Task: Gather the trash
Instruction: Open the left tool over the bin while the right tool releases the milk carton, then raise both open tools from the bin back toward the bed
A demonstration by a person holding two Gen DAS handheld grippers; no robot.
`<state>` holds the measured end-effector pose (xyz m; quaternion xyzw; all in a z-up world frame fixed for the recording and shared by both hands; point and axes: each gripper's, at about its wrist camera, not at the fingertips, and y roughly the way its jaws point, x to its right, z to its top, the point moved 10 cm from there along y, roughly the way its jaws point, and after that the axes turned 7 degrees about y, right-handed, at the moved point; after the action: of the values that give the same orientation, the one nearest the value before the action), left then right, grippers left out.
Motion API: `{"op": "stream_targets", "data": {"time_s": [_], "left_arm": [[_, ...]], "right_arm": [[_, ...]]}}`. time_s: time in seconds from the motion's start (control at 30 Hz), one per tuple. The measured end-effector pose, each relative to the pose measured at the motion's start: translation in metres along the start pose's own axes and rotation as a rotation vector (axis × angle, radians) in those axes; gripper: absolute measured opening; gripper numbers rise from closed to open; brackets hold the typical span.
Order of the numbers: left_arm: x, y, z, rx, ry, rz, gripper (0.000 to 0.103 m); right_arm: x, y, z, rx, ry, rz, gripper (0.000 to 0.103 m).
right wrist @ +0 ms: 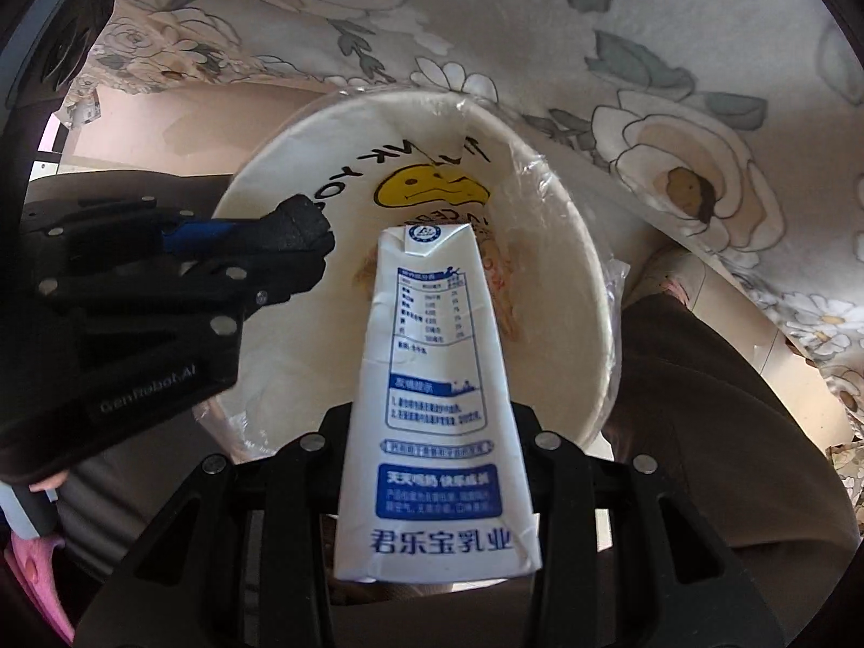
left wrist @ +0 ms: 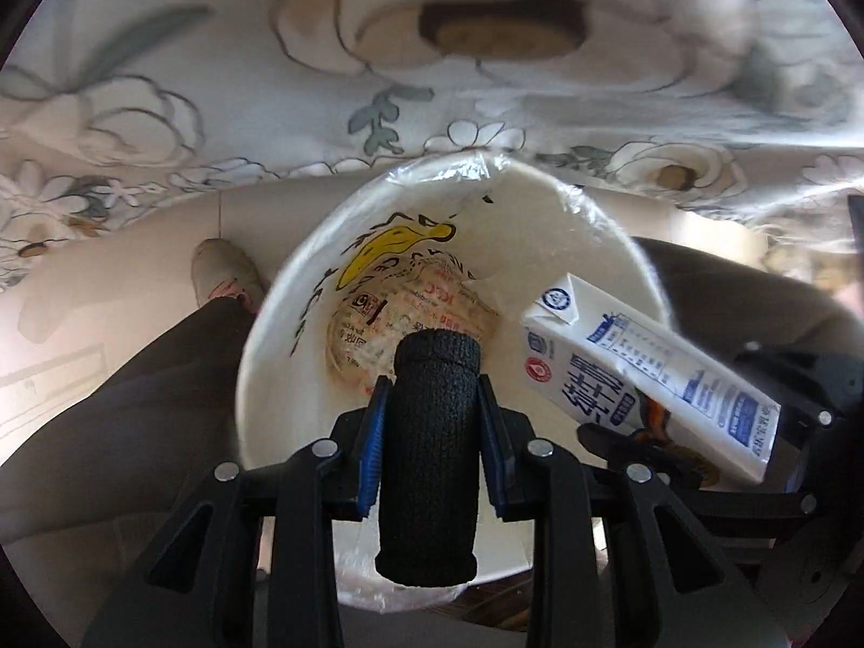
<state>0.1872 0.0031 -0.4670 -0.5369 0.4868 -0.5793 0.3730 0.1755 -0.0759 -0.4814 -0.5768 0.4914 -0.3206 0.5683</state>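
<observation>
A white trash bin (left wrist: 270,356) with a clear plastic liner and a yellow banana print stands below the table edge; it also shows in the right wrist view (right wrist: 572,270). A crumpled printed wrapper (left wrist: 367,318) lies at its bottom. My left gripper (left wrist: 432,416) is shut on a black foam cylinder (left wrist: 432,459) and holds it over the bin; it shows in the right wrist view (right wrist: 302,227). My right gripper (right wrist: 432,432) is shut on a white and blue milk carton (right wrist: 432,378), held over the bin; the carton also shows in the left wrist view (left wrist: 648,367).
A floral tablecloth (left wrist: 216,81) hangs over the table edge above the bin. A person's dark trouser leg (left wrist: 135,405) and shoe (left wrist: 221,270) stand left of the bin. The floor is beige tile (left wrist: 108,270).
</observation>
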Motion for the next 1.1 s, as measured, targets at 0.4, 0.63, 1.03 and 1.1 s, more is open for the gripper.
{"op": "stream_targets", "data": {"time_s": [0.4,0.63,1.03,1.1], "left_arm": [[0.001,0.050,0.006,-0.103,-0.033,-0.037,0.034],[-0.004,0.059,0.002,-0.134,-0.078,-0.048,0.056],[0.007,0.045,0.002,-0.114,-0.056,-0.031,0.056],[0.004,0.045,0.002,-0.112,-0.056,-0.026,0.056]], "right_arm": [[-0.001,0.046,0.009,-0.047,-0.037,-0.087,0.038],[-0.005,0.051,0.008,-0.056,-0.034,-0.081,0.048],[-0.002,0.037,0.003,-0.028,-0.022,-0.088,0.048],[0.013,0.035,0.002,-0.023,-0.024,-0.090,0.048]]}}
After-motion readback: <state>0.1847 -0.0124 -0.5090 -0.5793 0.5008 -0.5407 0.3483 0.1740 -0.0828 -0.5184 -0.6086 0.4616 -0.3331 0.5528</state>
